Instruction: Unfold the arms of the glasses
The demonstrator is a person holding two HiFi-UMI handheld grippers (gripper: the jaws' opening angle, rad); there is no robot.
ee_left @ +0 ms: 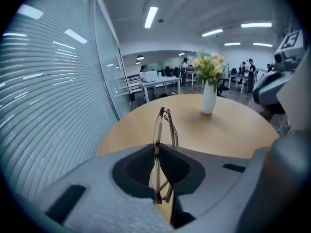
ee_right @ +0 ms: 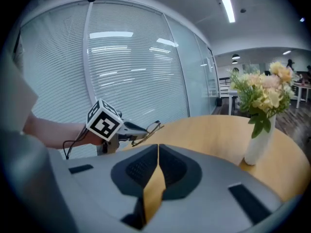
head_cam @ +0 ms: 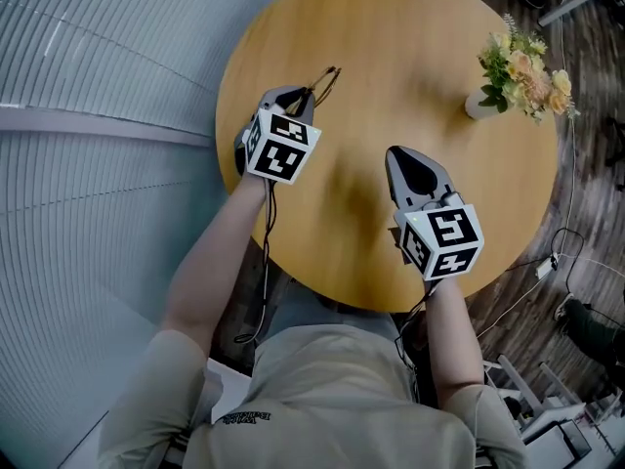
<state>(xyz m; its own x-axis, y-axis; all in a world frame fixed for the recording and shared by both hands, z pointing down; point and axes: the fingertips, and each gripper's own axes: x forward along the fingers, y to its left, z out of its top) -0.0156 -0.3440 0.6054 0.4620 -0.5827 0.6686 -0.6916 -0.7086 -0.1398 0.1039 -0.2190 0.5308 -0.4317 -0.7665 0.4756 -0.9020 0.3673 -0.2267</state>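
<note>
Thin-framed glasses (ee_left: 164,125) with their arms folded are clamped edge-on between the jaws of my left gripper (ee_left: 156,148), and their far end sticks out past the tips. In the head view the left gripper (head_cam: 305,94) is over the table's left side with the glasses (head_cam: 325,79) lifted off the wood. My right gripper (head_cam: 395,152) hovers over the middle of the table, shut with nothing in it. The right gripper view shows its own jaws (ee_right: 157,147) closed tip to tip, with the left gripper (ee_right: 127,127) and the glasses (ee_right: 149,129) ahead on the left.
A round wooden table (head_cam: 391,27) carries a white vase of flowers (head_cam: 520,71) at its far right, which also shows as the vase (ee_left: 209,95) and the flowers (ee_right: 260,98). Window blinds (head_cam: 78,66) run along the left. Cables lie on the floor (head_cam: 547,267) at the right.
</note>
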